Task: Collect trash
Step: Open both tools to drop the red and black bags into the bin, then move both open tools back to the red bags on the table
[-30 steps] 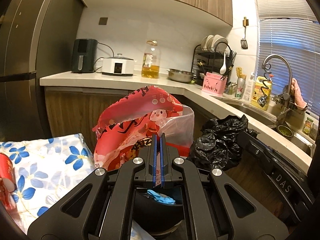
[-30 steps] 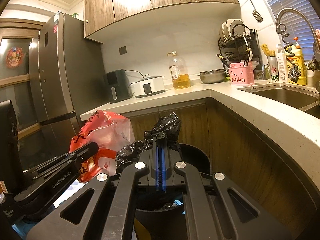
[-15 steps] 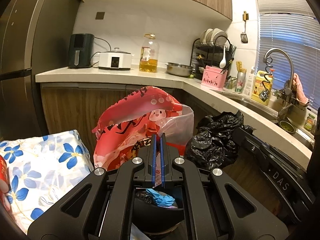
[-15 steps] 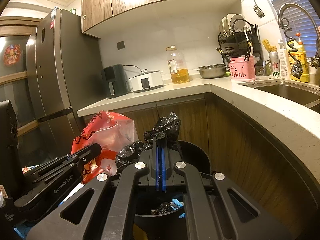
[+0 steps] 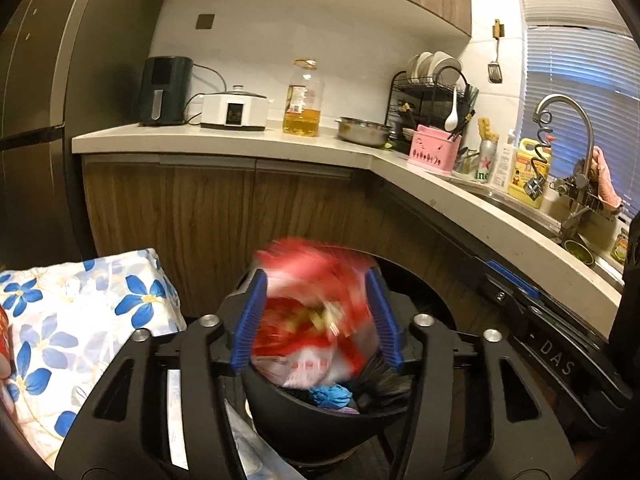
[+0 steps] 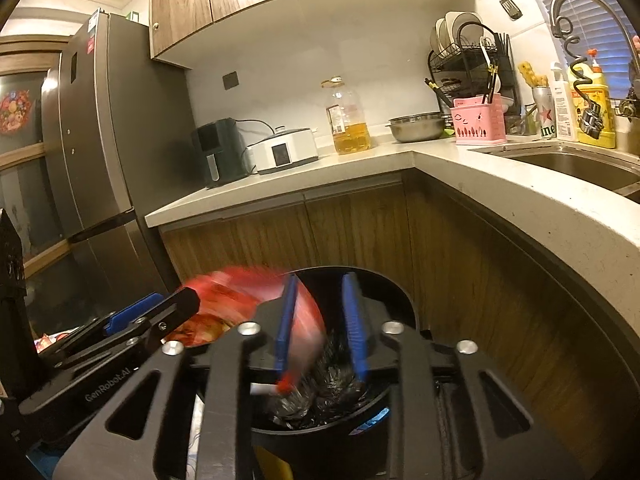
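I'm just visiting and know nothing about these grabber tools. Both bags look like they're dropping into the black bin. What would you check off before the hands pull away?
1. Left gripper jaws are opening, the blurred red bag loose between them: ok.
2. Right gripper jaws are opening, the black bag below them: ok.
3. Red bag over the black bin, not beside it: ok.
4. Black bag inside the bin's rim: ok.
5. Both bags fully settled: cannot tell, both are motion-blurred.
6. Nothing snagged on the blue pads: cannot tell; the red bag shows right behind one pad.
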The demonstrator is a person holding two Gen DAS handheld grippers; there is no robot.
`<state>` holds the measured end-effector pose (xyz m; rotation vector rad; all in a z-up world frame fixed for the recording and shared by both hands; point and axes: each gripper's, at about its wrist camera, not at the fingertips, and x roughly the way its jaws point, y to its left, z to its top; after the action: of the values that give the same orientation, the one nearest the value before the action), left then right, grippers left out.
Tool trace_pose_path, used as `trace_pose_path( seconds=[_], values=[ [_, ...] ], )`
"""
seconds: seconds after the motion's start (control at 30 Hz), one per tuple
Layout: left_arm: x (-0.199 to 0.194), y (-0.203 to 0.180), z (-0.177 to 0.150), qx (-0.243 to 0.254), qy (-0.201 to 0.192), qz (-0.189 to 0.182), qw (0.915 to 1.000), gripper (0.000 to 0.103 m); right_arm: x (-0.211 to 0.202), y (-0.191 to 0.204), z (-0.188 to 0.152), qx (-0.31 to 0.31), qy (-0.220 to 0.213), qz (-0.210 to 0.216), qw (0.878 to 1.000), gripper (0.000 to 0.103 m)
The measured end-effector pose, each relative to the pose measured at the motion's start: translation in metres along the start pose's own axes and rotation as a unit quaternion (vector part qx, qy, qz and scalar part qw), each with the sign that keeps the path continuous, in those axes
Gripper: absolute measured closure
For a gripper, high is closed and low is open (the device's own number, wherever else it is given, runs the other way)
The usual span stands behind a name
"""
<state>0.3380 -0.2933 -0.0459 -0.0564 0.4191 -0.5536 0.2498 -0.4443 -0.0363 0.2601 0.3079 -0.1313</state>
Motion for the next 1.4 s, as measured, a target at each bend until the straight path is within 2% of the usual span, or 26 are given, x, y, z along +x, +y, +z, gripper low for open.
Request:
trace_pose_path(
  seconds=[0.1,0.17,0.37,0.43,0.57,0.77,0.9,1.1,1.23,1.4],
  values=[
    [-0.003,0.005,-0.002,-0.006,0.000,0.008,1.0000,0.043,-0.002,0.000,0.000,-0.001,0.000,-0.005,1.000,0.072],
    [-0.009,0.008,-0.003,-0.007,-0.005,0.017,0.9998,0.037,-0.004,0.001,-0.001,-0.002,-0.003,-0.008,1.000,0.060],
    [-0.037,0.018,-0.006,-0.013,-0.028,0.058,0.9978,0.022,-0.013,0.007,-0.003,-0.012,-0.010,-0.017,1.000,0.051],
    [-0.048,0.022,-0.007,-0.015,-0.035,0.071,0.9967,0.019,-0.017,0.009,-0.003,-0.011,-0.013,-0.020,1.000,0.047],
    [-0.073,0.028,-0.011,-0.020,-0.050,0.091,0.9944,0.014,-0.027,0.015,-0.003,-0.010,-0.022,-0.018,1.000,0.032],
    [-0.112,0.046,-0.021,-0.039,-0.067,0.127,0.9888,0.012,-0.047,0.033,-0.008,-0.029,-0.042,-0.017,0.999,0.026],
    [-0.139,0.062,-0.029,-0.054,-0.075,0.160,0.9828,0.012,-0.054,0.047,-0.013,-0.029,-0.037,0.000,0.999,0.026],
    [-0.183,0.095,-0.049,-0.067,-0.077,0.224,0.9693,0.012,-0.062,0.081,-0.029,-0.038,-0.027,0.034,0.998,0.026],
    [-0.211,0.126,-0.067,-0.086,-0.070,0.270,0.9565,0.012,-0.064,0.109,-0.044,-0.046,-0.012,0.064,0.997,0.026],
    [-0.241,0.166,-0.086,-0.120,-0.064,0.308,0.9416,0.012,-0.062,0.146,-0.062,-0.057,0.009,0.100,0.993,0.026]
  ],
)
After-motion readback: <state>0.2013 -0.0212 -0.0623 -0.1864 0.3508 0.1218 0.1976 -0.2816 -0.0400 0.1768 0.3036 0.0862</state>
